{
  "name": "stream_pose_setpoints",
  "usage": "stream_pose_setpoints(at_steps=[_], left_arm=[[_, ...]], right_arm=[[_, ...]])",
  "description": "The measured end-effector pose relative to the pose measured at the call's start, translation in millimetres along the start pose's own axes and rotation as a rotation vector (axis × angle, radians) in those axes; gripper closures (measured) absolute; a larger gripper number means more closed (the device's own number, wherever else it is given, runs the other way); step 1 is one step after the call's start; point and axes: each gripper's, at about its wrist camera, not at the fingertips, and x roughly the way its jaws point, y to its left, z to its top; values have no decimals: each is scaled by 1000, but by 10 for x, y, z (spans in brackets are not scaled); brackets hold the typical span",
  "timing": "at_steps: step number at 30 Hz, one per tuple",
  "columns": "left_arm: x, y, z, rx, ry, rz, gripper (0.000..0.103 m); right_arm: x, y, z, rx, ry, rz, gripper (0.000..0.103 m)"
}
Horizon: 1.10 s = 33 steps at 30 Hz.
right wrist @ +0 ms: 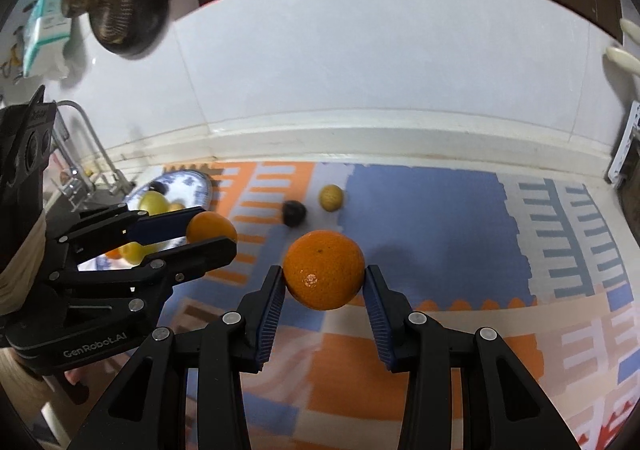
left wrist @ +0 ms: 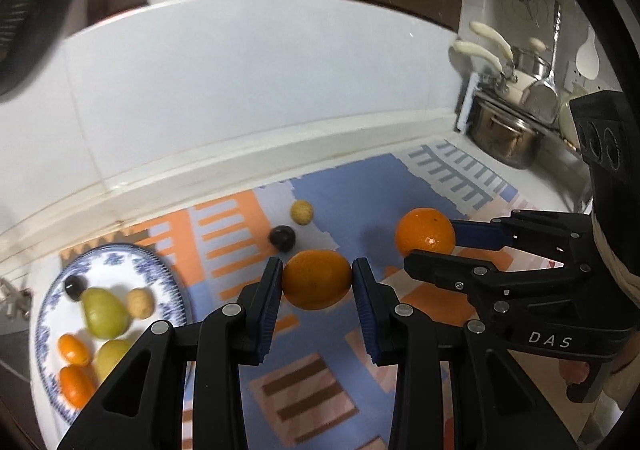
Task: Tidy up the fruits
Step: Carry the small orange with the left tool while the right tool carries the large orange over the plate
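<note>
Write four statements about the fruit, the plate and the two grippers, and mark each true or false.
1. Each gripper holds an orange: left gripper, right gripper. True.
2. The blue-patterned plate is empty. False: it holds green, orange, tan and dark fruits.
3. A dark fruit and a tan fruit lie on the mat. True.
4. The right gripper's orange rests on the plate. False: it is gripped off the plate.

A patterned mat (left wrist: 344, 210) covers the counter, bearing a plate (left wrist: 172, 282) and 2 loose fruits (1 dark (left wrist: 282, 238), 1 tan (left wrist: 301, 212)).
</note>
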Motion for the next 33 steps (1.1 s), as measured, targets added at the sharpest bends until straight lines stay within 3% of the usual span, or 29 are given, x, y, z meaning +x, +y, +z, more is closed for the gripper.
stream_pose_setpoints(at_steps=[14,24,33], left_arm=[[-679,362,-359,-122,-66,134,68],[-994,731,-530,-210,-74,246,68],[-1132,985,-562,-230,-89,312,68]], right_arm=[[-198,626,32,-71,-32,98,62],[-73,1088,100,-133,-17,177,62],[89,1428,223,-167,-5,236,62]])
